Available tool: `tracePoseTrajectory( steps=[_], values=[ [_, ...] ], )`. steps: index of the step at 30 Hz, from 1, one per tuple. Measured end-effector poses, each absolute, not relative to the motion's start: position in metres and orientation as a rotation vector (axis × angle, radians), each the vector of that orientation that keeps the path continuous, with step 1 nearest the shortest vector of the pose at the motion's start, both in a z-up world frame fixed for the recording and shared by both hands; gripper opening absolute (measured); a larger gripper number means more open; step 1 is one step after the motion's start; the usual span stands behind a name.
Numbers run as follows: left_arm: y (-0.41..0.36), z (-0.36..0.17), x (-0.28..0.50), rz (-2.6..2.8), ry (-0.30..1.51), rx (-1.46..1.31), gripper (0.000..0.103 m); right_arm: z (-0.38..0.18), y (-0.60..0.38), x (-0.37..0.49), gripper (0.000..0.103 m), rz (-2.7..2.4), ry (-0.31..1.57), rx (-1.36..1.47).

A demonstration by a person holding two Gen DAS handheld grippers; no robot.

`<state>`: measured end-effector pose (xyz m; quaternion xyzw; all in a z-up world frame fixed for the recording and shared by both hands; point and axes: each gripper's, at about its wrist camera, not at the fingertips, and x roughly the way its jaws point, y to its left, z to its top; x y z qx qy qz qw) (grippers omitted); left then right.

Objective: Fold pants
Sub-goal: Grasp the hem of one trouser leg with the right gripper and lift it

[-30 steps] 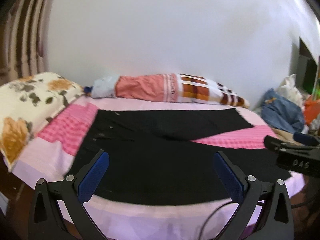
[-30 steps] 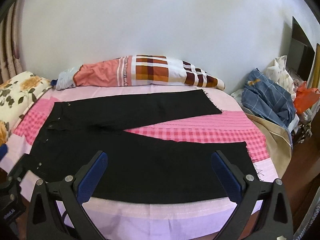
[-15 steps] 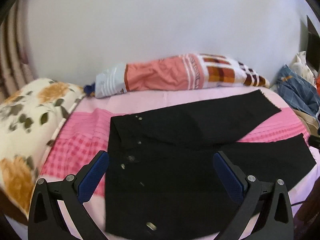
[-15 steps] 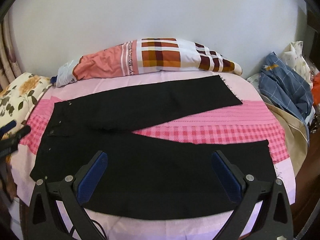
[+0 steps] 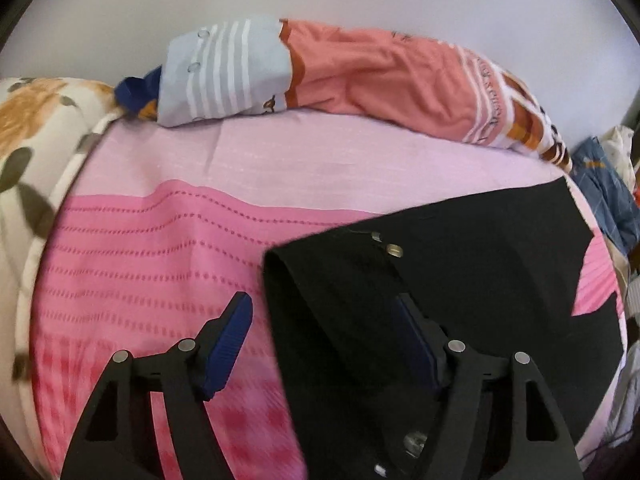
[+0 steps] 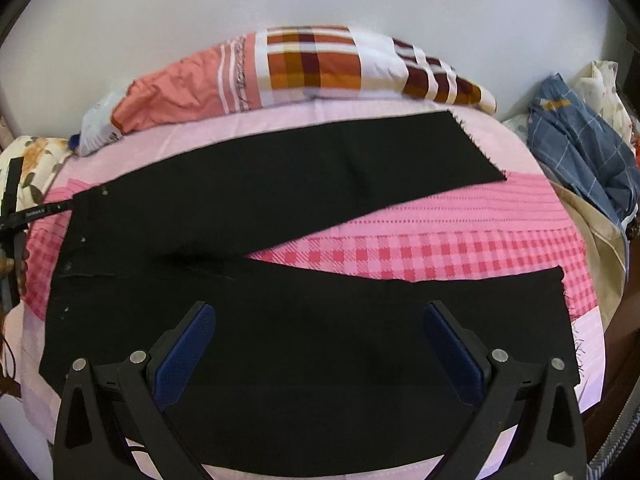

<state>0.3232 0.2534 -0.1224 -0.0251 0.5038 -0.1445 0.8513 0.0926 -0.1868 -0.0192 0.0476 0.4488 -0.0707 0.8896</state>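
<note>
Black pants lie flat on the bed, waistband at the left, legs spread apart toward the right. My right gripper is open above the near leg, holding nothing. In the left wrist view the pants' waistband corner with metal buttons lies between the fingers of my left gripper, which is open and straddles the waistband edge. The left gripper also shows at the left edge of the right wrist view, by the far waistband corner.
A pink checked bedsheet covers the bed. A long patterned bolster lies along the wall. A floral pillow sits at the left. A pile of clothes lies at the right.
My left gripper has moved forward and down to the far waistband corner, and its fingers have narrowed. My right gripper has moved closer over the near leg.
</note>
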Motion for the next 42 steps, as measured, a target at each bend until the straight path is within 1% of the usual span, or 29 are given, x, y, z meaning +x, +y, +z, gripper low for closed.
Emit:
tracePoseTrajectory(
  steps=[5, 8, 9, 10, 11, 12, 13, 15, 20, 23, 27, 30, 33, 35, 36, 37, 38, 39, 42],
  values=[
    [0.253, -0.148, 0.356, -0.349, 1.132, -0.039, 0.072, -0.029, -0.185, 0.104, 0.103, -0.154, 0.964, 0.093],
    [0.249, -0.152, 0.365, -0.392, 1.132, -0.088, 0.072, -0.032, -0.184, 0.108, 0.102, -0.162, 0.977, 0.085],
    [0.244, -0.151, 0.365, -0.369, 1.138, -0.073, 0.068, -0.033, -0.184, 0.109, 0.102, -0.163, 0.981, 0.086],
    [0.240, -0.150, 0.366, -0.338, 1.140, -0.041, 0.051, -0.033, -0.185, 0.109, 0.102, -0.164, 0.982, 0.089],
    [0.236, -0.147, 0.365, -0.316, 1.135, -0.022, 0.044, -0.033, -0.186, 0.110, 0.102, -0.166, 0.981, 0.093],
    [0.234, -0.142, 0.360, -0.297, 1.115, -0.018, 0.030, -0.032, -0.188, 0.110, 0.102, -0.166, 0.978, 0.097],
    [0.233, -0.139, 0.356, -0.285, 1.098, -0.012, 0.024, -0.031, -0.190, 0.111, 0.102, -0.165, 0.975, 0.101],
    [0.228, -0.122, 0.337, -0.256, 1.031, -0.005, 0.019, -0.027, -0.202, 0.116, 0.102, -0.128, 0.967, 0.156],
    [0.223, -0.057, 0.265, -0.280, 0.814, -0.098, 0.018, -0.016, -0.250, 0.153, 0.103, 0.121, 0.933, 0.494],
    [0.211, -0.036, 0.218, -0.292, 0.730, -0.113, 0.018, -0.023, -0.277, 0.196, 0.103, 0.261, 0.948, 0.726],
    [0.192, -0.027, 0.166, -0.304, 0.698, -0.142, 0.018, -0.043, -0.291, 0.256, 0.102, 0.324, 0.986, 0.855],
    [0.183, -0.027, 0.136, -0.291, 0.695, -0.172, 0.018, -0.071, -0.300, 0.300, 0.093, 0.337, 1.052, 0.975],
    [0.179, -0.031, 0.118, -0.276, 0.714, -0.220, 0.018, -0.099, -0.309, 0.332, 0.091, 0.294, 1.120, 1.079],
    [0.176, -0.035, 0.109, -0.273, 0.737, -0.257, 0.018, -0.113, -0.313, 0.347, 0.079, 0.276, 1.137, 1.130],
    [0.175, -0.037, 0.106, -0.271, 0.745, -0.269, 0.018, -0.117, -0.313, 0.354, 0.059, 0.277, 1.146, 1.138],
    [0.173, -0.039, 0.102, -0.267, 0.759, -0.279, 0.018, -0.119, -0.312, 0.361, 0.026, 0.273, 1.163, 1.116],
    [0.171, -0.040, 0.100, -0.263, 0.765, -0.281, 0.018, -0.118, -0.310, 0.366, 0.011, 0.250, 1.180, 1.061],
    [0.170, -0.041, 0.098, -0.257, 0.771, -0.283, 0.018, -0.116, -0.309, 0.366, 0.008, 0.226, 1.179, 1.024],
    [0.172, -0.043, 0.096, -0.240, 0.784, -0.290, 0.018, -0.104, -0.307, 0.350, 0.006, 0.231, 1.112, 0.986]
  ],
)
